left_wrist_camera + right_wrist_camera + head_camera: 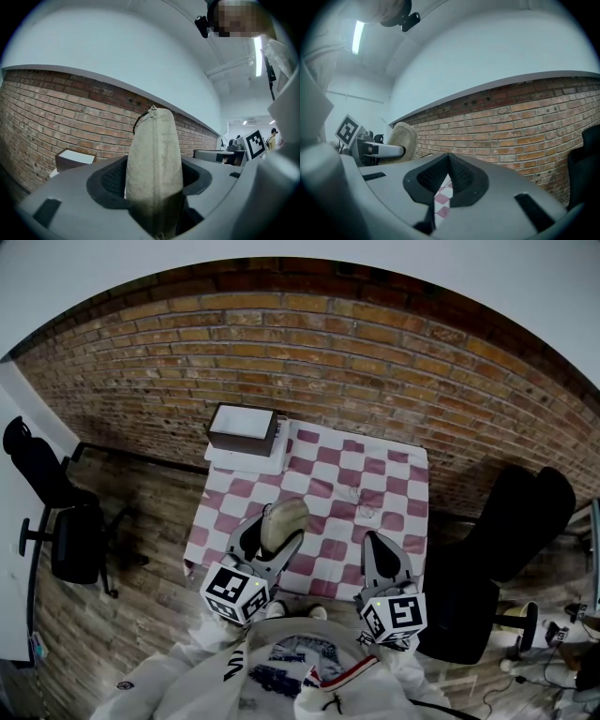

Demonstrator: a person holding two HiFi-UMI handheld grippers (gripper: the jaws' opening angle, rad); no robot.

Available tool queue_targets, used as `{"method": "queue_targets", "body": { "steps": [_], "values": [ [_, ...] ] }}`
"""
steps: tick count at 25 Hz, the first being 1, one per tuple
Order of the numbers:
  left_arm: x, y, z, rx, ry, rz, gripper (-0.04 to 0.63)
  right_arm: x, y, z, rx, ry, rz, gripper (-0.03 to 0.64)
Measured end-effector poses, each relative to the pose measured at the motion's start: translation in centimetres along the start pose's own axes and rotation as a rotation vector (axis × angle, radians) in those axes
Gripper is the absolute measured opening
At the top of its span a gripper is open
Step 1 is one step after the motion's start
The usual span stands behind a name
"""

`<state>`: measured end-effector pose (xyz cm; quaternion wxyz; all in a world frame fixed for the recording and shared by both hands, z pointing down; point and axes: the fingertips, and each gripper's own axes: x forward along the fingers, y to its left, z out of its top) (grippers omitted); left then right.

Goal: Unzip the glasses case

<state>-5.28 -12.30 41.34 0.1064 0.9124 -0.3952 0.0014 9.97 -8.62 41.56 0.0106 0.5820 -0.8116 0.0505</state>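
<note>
My left claw (274, 538) clamps the beige glasses case (154, 154) over the tabletop's (375, 474) near edge, zip seemingly still closed, while my right claw (448, 159) is pinched together, empty.

This looks like an office or lab-type workroom rather than a home. A bare brick wall (328, 343) runs along one side under a plain white upper wall (281, 263), and the floor (141, 549) is wood planks. A small table (414, 521) covered by a red-and-white checked cloth (328, 474) stands against the brick, with a box (242, 427) at its far left corner. Office chairs stand on either side of it: a black one (66, 531) at the left and another dark one (511, 521) at the right. Cables (551, 634) lie on the floor at the right edge. Strip lights (358, 35) hang overhead. The left gripper view shows a long open room with more ceiling lights (244, 123), and a person (272, 138) stands far back.
</note>
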Motion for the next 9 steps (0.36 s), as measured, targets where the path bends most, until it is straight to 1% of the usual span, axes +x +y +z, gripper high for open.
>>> {"method": "queue_targets", "body": {
  "steps": [4,9],
  "values": [
    [-0.01,-0.23,-0.21,0.000,0.004,-0.004,0.290,-0.04,0.07,-0.40,0.013,0.008,-0.004,0.014],
    [-0.14,-0.27,-0.19,0.007,-0.001,-0.002,0.290,-0.07,0.26,-0.47,0.003,0.007,0.002,0.014]
  ]
}}
